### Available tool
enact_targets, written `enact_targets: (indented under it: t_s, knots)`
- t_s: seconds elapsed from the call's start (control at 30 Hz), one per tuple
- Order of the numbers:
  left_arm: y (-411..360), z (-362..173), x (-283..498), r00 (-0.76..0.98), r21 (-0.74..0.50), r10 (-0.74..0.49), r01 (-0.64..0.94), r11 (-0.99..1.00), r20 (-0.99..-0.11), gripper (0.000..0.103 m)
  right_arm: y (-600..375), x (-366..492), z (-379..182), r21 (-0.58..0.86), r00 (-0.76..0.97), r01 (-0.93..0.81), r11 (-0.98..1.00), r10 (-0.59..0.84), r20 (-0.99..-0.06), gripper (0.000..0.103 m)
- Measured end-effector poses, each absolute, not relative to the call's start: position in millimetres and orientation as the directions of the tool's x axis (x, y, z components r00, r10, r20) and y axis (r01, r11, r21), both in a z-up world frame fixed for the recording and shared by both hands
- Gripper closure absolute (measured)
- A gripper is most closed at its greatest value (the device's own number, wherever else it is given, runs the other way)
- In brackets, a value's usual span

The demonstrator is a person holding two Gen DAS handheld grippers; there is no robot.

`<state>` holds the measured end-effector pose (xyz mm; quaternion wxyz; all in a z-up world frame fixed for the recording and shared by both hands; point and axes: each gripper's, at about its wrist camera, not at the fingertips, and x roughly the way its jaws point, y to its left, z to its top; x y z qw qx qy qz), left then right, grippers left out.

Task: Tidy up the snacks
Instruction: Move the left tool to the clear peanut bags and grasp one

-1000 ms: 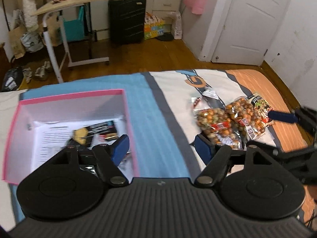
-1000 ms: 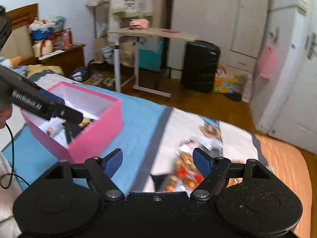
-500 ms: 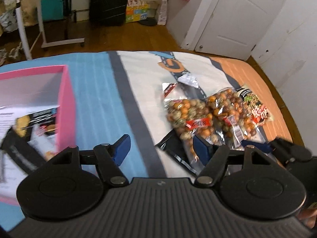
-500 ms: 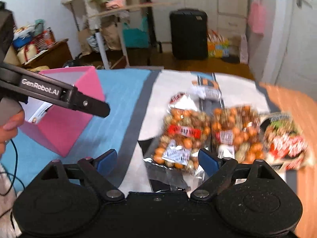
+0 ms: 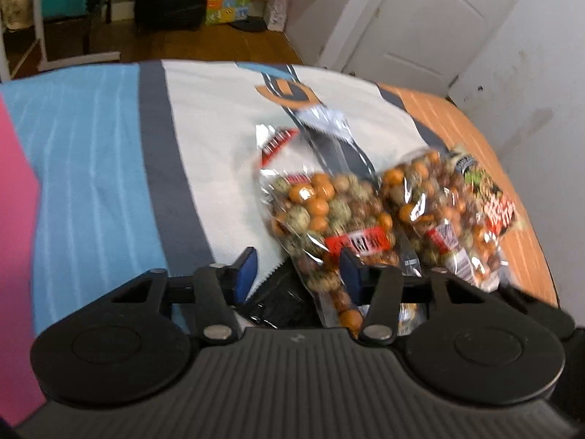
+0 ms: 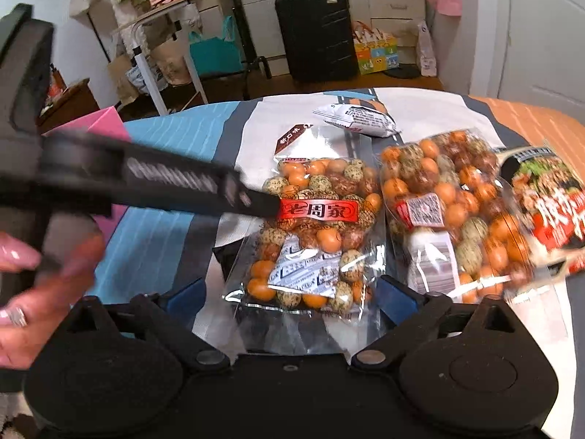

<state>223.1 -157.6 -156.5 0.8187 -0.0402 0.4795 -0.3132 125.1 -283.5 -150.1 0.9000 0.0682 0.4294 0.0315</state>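
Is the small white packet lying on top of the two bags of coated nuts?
No. The small white packet lies on the bedspread beyond both nut bags, apart from them.

Your left gripper [image 5: 298,269] angled down, jaws just closing, your right gripper [image 6: 289,298] angled down, jaws just opening wide.

On the bed [image 6: 175,135] I counted two clear bags of coated nuts, one [image 6: 314,234] beside the other [image 6: 449,212]. There was one small white packet [image 6: 358,119], one red-and-black printed packet [image 6: 548,201], one black pouch [image 5: 281,300] under the nuts, and one pink box [image 6: 106,124].
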Motion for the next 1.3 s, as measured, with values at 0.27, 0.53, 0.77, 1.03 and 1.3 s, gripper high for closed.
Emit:
enact_targets:
  t_s: [0.27,0.53,0.77,1.03,1.3]
  knots:
    - [-154,-167,223,0.299,-0.448,-0.604,0.45,0.772,-0.739,0.075,-261,134,-165,-0.04,0.591,-0.008,0.999,-0.027,-0.806,0.0]
    - [-151,-167,224,0.29,-0.468,-0.612,0.435,0.769,-0.736,0.075,-294,134,-162,0.173,0.63,0.032,0.984,0.114,-0.768,0.0]
    - [-145,-173,230,0.255,-0.522,-0.641,0.405,0.75,-0.724,0.073,-276,144,-174,0.074,0.636,0.047,0.996,0.027,-0.771,0.008]
    - [-155,-170,221,0.21,-0.528,-0.654,0.439,0.727,-0.727,0.068,-283,141,-165,0.093,0.621,0.06,0.994,0.036,-0.783,0.019]
    - [-159,-147,195,0.221,-0.424,-0.585,0.501,0.754,-0.78,0.063,-273,125,-152,0.14,0.611,0.086,0.986,0.059,-0.789,0.021]
